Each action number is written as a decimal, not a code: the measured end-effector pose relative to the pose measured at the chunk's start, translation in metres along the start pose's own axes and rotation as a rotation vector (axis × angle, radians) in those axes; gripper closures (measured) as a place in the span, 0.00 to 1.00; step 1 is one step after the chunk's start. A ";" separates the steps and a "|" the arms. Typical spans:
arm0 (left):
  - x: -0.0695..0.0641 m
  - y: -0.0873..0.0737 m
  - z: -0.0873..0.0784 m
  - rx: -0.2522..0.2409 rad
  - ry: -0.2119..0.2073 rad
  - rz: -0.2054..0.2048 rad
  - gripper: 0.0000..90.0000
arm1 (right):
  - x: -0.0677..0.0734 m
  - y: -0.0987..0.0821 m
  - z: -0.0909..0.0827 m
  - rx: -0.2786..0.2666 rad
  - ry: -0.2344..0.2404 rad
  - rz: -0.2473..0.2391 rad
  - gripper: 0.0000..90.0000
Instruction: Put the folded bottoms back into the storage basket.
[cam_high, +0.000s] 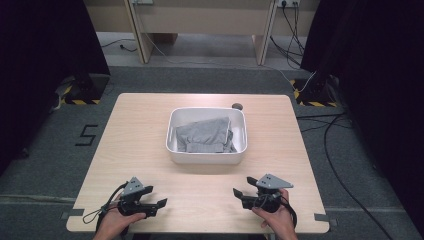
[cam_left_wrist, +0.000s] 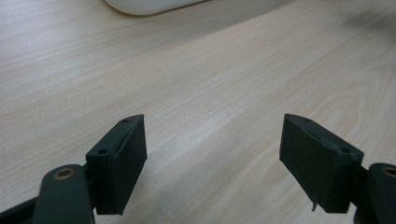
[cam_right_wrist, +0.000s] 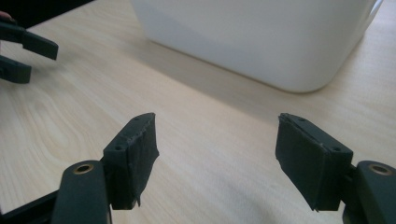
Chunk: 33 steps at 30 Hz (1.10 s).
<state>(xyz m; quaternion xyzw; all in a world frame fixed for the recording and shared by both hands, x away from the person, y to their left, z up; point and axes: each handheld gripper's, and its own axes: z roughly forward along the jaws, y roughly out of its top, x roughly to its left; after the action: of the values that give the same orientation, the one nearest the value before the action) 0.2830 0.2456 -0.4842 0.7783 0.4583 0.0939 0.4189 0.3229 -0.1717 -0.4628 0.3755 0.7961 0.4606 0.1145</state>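
Grippers empty at the near edge; cloth not yet handled.

Nearest the camera we find the left gripper (cam_high: 159, 203) and the right gripper (cam_high: 238, 192), each held low over the table (cam_high: 135, 145) near its front edge, jaws standing wide with nothing between them; the gripper views confirm bare wood between the pads. We judge the work to be at its opening stage: nothing is grasped and the reach is yet to be made. The white tub (cam_high: 171, 131) sits at the table's centre, well apart from both grippers. Inside it lies the grey cloth (cam_high: 207, 135), loosely folded and rumpled, covering most of the floor of the tub, one edge riding up against the far wall. It looks soft and limp.
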 end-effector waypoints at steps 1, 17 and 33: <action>0.000 -0.002 0.000 0.002 0.007 0.005 0.25 | 0.000 -0.002 0.000 0.007 -0.002 -0.005 0.33; -0.003 -0.022 -0.007 0.005 0.049 0.028 0.23 | 0.004 -0.027 -0.002 0.141 -0.095 -0.028 0.18; -0.024 -0.033 -0.007 0.009 0.121 0.120 0.16 | 0.014 -0.042 -0.005 0.151 -0.136 -0.084 0.13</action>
<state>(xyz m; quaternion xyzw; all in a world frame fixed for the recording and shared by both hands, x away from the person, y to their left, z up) 0.2450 0.2384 -0.4989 0.7991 0.4356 0.1638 0.3807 0.2900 -0.1778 -0.4925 0.3799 0.8338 0.3676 0.1589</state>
